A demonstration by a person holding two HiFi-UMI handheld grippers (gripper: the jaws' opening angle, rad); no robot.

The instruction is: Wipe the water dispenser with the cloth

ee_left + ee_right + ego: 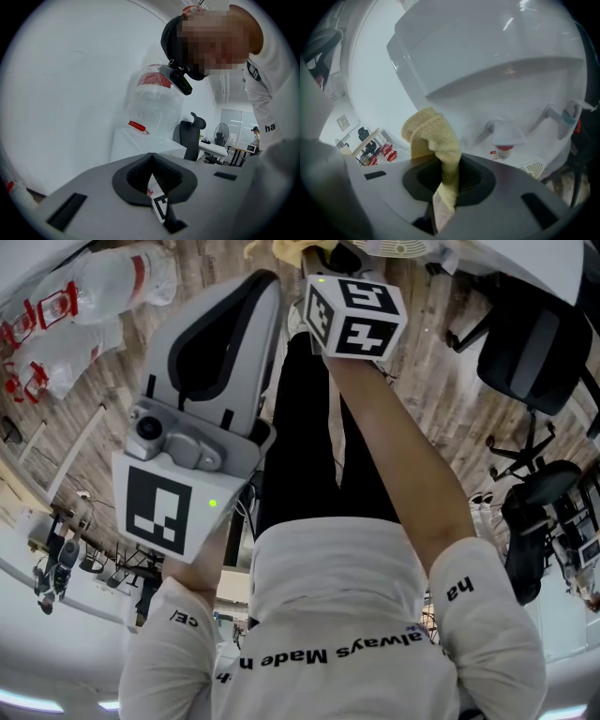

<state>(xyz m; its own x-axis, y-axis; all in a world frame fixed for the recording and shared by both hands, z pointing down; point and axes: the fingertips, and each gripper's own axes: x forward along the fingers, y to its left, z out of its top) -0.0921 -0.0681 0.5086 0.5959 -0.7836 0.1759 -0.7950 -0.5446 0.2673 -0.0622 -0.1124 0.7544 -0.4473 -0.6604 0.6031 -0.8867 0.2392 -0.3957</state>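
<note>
In the right gripper view a yellow terry cloth [436, 138] stands up out of my right gripper [447, 164], which is shut on it. Just beyond it is the white water dispenser [487, 56], its red tap [505, 135] and blue tap [565, 115] close ahead. The head view shows the right gripper's marker cube [356, 313] with a bit of the cloth [281, 247] past it. My left gripper [230, 334] is held up beside it, shut and empty. The left gripper [151, 158] faces the dispenser [140, 145] and its big water bottle [154, 101].
Spare plastic water bottles [94, 287] lie on the wood floor at the left. Black office chairs [530, 352] stand at the right, another chair [190, 136] and desks behind the dispenser. A person's arm [412, 474] and white shirt fill the lower head view.
</note>
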